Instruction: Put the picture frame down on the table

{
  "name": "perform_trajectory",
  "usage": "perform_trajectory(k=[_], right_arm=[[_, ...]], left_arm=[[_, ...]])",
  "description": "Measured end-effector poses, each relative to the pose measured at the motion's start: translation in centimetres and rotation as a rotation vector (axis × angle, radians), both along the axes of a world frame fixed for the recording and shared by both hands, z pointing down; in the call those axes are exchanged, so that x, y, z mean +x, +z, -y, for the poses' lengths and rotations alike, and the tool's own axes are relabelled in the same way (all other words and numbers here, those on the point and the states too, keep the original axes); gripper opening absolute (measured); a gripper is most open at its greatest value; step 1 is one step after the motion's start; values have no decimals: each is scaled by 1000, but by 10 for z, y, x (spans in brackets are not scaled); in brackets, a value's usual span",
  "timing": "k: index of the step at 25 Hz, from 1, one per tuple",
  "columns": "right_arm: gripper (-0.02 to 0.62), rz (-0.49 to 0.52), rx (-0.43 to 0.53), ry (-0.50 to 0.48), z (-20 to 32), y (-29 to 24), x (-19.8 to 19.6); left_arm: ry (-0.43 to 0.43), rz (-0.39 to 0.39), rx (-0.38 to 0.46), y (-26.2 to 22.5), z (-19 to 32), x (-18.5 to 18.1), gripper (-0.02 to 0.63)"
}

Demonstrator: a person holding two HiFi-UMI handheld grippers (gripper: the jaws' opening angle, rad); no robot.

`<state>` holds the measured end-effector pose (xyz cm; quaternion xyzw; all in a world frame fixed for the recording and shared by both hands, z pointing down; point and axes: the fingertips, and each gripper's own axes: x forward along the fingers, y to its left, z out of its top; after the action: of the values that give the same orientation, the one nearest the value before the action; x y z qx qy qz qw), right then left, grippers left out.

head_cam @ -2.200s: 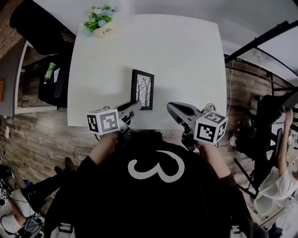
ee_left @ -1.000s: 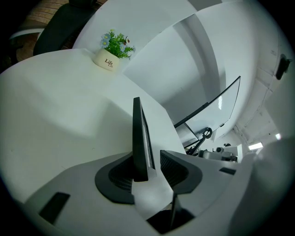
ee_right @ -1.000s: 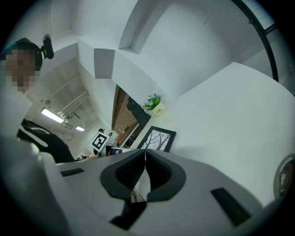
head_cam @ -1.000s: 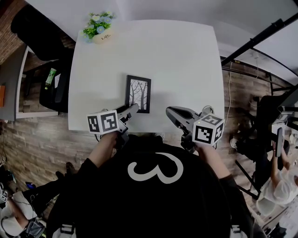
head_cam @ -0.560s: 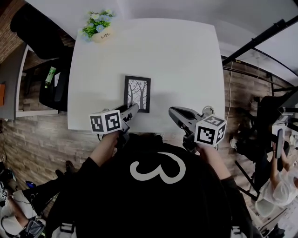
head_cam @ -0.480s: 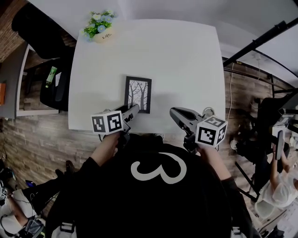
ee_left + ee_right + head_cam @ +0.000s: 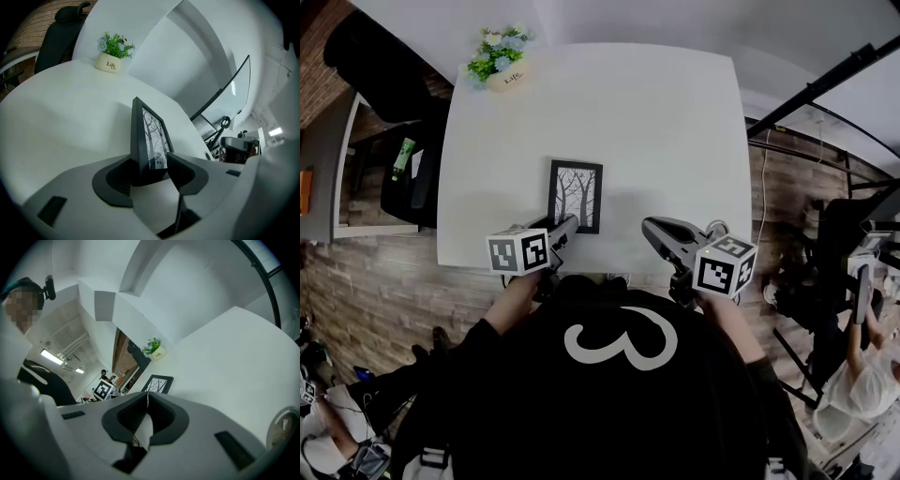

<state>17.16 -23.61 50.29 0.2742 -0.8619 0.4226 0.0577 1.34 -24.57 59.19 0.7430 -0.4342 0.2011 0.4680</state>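
Observation:
The black picture frame (image 7: pixel 575 195) with a tree print lies low over the white table (image 7: pixel 666 122), near its front edge. My left gripper (image 7: pixel 563 226) is shut on the frame's near edge. In the left gripper view the frame (image 7: pixel 149 138) stands edge-on between the jaws, with the left gripper (image 7: pixel 151 165) clamped on its bottom. My right gripper (image 7: pixel 648 228) hovers at the table's front edge to the right of the frame, shut with nothing in it. From the right gripper view the frame (image 7: pixel 159 383) looks nearly flat on the table beyond the right gripper (image 7: pixel 147 397).
A small potted plant (image 7: pixel 500 58) stands at the table's far left corner, also in the left gripper view as the pot (image 7: pixel 110 63). A black chair (image 7: pixel 405 178) is left of the table. A black metal rack (image 7: pixel 825 84) and a seated person (image 7: pixel 862 375) are to the right.
The frame has moved a little left and toward me and has tipped from a steeper lean to nearly flat. The left gripper stayed shut on it and shifted slightly right; the right gripper barely moved.

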Motion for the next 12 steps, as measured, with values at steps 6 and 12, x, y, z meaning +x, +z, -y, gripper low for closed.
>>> perform_trajectory(k=[6, 12], right_arm=[[25, -4, 7, 3, 2, -2, 1], [25, -13, 1, -4, -3, 0, -4]], left_arm=[[12, 31, 15, 0, 1, 1, 219], [21, 23, 26, -3, 3, 1, 231]])
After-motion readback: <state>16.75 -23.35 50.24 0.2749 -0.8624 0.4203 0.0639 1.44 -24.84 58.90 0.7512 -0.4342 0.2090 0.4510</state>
